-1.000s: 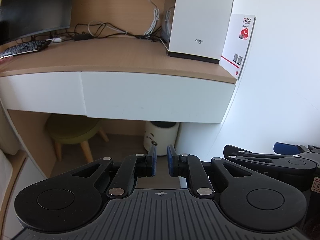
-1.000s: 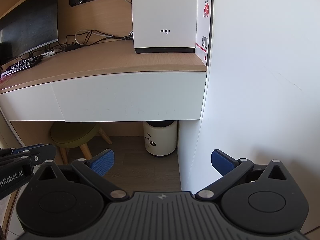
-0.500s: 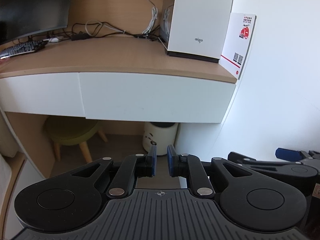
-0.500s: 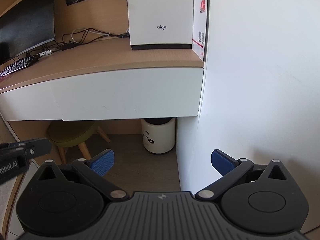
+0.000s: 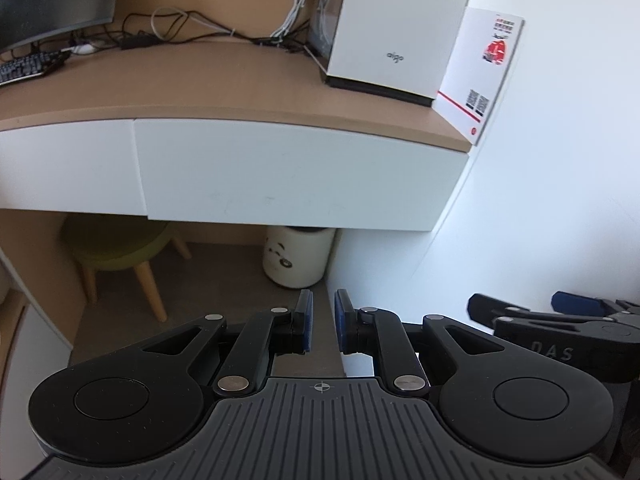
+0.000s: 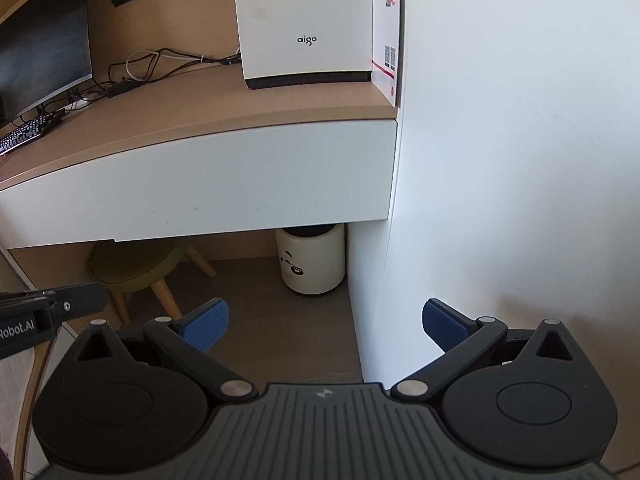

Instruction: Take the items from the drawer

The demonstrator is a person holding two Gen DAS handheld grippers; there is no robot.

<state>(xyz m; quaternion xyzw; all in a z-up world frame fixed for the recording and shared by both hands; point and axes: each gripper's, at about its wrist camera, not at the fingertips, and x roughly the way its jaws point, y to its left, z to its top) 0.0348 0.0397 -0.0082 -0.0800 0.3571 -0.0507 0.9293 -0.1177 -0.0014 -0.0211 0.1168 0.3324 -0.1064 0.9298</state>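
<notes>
Drawer (image 5: 296, 176): white front flush under table (image 5: 192, 80) edge, closed | left tool (image 5: 322, 320): pads nearly together, clenched on nothing, well short of drawer front | right tool (image 6: 325, 326): pads spread wide, released, empty | below: green stool (image 6: 136, 268), white bin (image 6: 312, 260) on floor.

A wooden desk top (image 5: 192, 80) is set against a white wall (image 6: 520, 160). A white computer case (image 6: 304, 20), a monitor (image 6: 40, 52) and a keyboard (image 5: 28, 68) are carried on it. Underneath, a green stool (image 6: 132, 268) and a white bin (image 6: 312, 260) are seen on brown flooring (image 6: 260, 320).
</notes>
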